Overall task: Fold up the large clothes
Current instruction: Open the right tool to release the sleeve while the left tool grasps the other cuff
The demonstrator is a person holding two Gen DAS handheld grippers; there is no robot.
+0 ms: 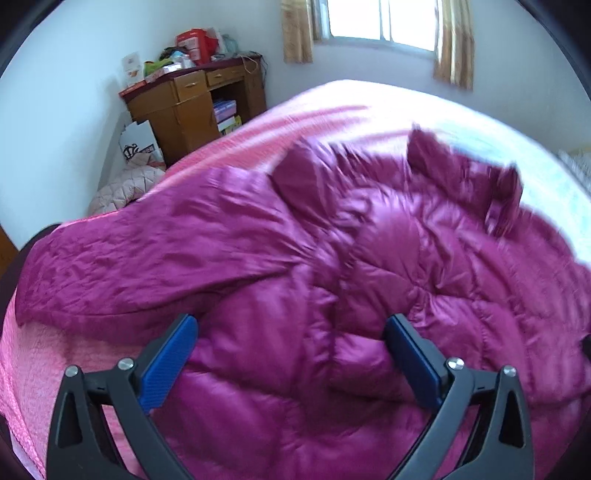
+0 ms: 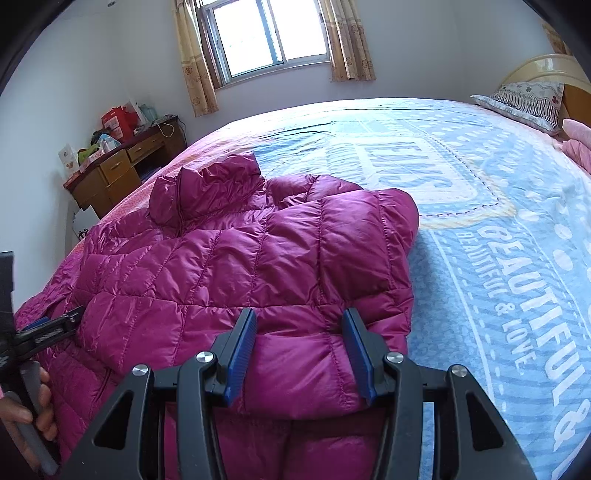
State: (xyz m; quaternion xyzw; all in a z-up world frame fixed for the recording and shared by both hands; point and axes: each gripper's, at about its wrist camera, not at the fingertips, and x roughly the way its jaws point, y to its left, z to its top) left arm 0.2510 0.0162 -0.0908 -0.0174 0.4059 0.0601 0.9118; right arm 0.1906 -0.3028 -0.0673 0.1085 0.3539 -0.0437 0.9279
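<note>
Across the near-left part of the bed (image 2: 480, 206) we are seeing the magenta puffer jacket (image 2: 236, 266) lying, our left gripper (image 1: 291, 325) and right gripper (image 2: 299, 317) hovering spread above it; a wooden desk (image 1: 192, 107) is standing cluttered in the room's corner.

jacket (image 2: 236, 266) on bed (image 2: 480, 229), desk (image 2: 122, 166) behind

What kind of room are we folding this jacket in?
Most likely a home bedroom: the jacket lies on a large bed with a pillow at its head, a cluttered wooden desk stands against the wall, and a curtained window sits behind it.
</note>
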